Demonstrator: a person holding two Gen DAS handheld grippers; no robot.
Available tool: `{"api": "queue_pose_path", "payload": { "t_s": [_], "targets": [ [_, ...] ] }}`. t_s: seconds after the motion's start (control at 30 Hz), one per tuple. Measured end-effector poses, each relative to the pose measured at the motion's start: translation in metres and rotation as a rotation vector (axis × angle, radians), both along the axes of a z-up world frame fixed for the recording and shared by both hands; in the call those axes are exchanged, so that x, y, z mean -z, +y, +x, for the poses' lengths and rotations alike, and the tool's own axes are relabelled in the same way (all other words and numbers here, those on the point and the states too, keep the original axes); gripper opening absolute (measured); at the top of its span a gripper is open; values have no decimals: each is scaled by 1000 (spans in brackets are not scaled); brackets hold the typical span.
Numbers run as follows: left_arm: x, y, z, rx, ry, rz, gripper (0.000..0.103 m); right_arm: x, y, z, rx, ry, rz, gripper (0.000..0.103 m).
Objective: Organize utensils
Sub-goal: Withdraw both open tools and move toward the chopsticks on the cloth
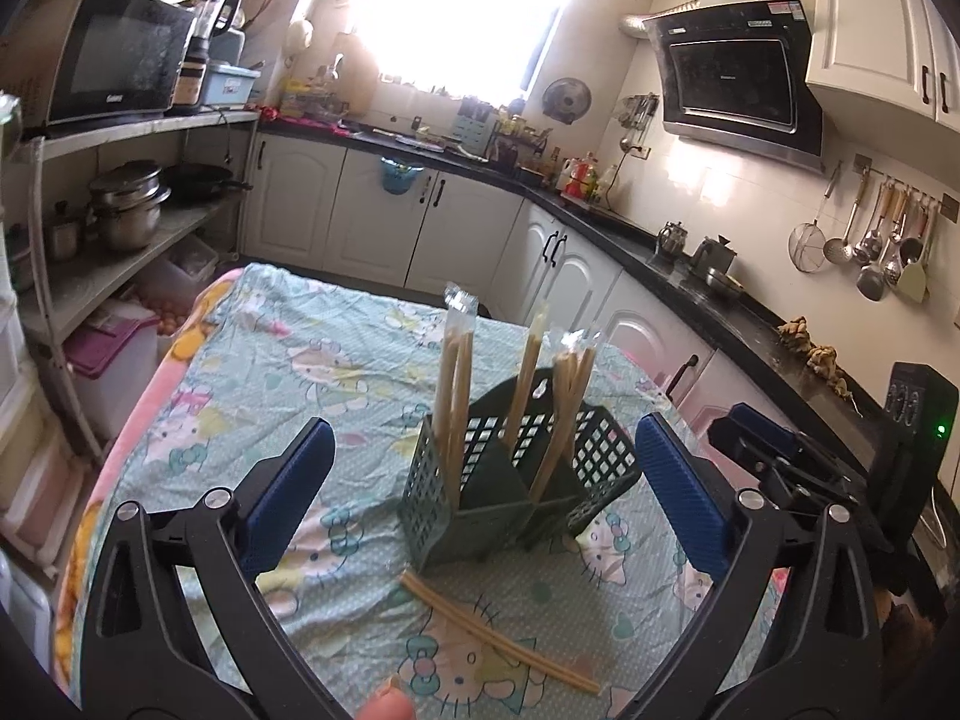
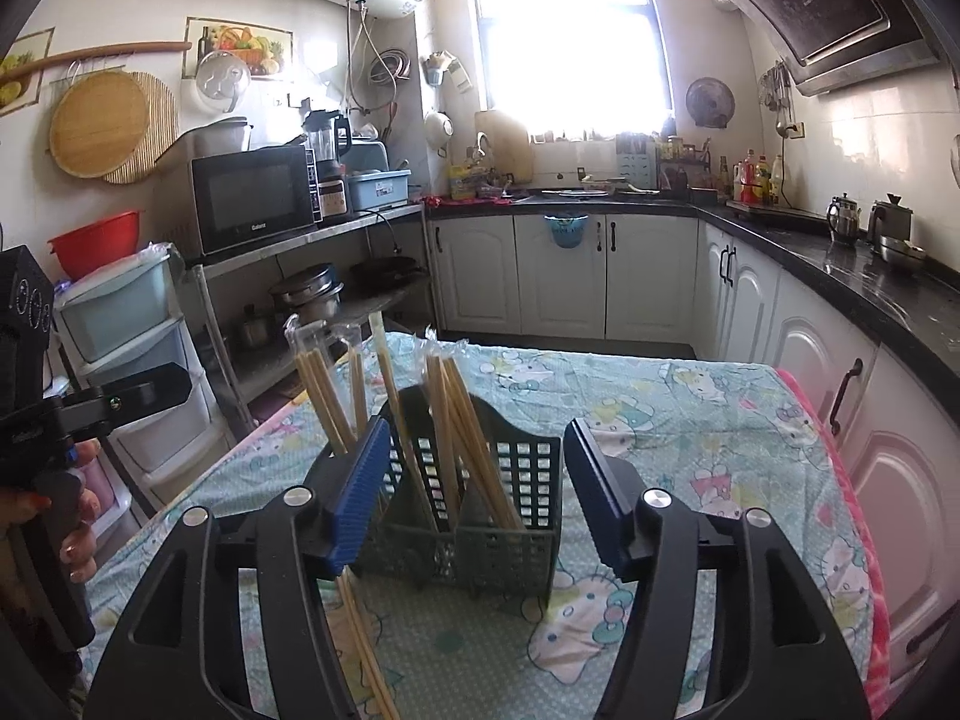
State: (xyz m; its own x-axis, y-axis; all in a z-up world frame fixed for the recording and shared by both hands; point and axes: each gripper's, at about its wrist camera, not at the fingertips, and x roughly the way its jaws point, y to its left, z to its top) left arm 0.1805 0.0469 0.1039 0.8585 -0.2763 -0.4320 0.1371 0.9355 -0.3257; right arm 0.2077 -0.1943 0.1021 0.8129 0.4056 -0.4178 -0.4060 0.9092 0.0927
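Chopsticks (image 1: 528, 372) stand wrapped in the green basket's (image 1: 516, 480) compartments; left tool (image 1: 486, 480) and right tool (image 2: 468, 492) both spread, empty.

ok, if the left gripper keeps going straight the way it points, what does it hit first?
Probably the dark green slotted plastic utensil basket, dead ahead between the open jaws of the left gripper. The loose chopstick pair lies lower; depth is unclear.

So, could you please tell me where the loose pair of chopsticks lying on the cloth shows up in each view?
Left wrist: loose chopsticks lie lower centre, in front of the green basket.
Right wrist: loose chopsticks at lower left, passing under the left finger.
Shared landmark: the green basket.
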Motion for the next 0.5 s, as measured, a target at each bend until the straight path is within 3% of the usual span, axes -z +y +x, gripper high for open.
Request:
{"api": "queue_pose_path", "payload": {
  "t_s": [0.5],
  "targets": [
    [38, 8, -15, -26, 105, -19, 93, 32, 5, -40, -17, 79, -59, 65]
  ]
}}
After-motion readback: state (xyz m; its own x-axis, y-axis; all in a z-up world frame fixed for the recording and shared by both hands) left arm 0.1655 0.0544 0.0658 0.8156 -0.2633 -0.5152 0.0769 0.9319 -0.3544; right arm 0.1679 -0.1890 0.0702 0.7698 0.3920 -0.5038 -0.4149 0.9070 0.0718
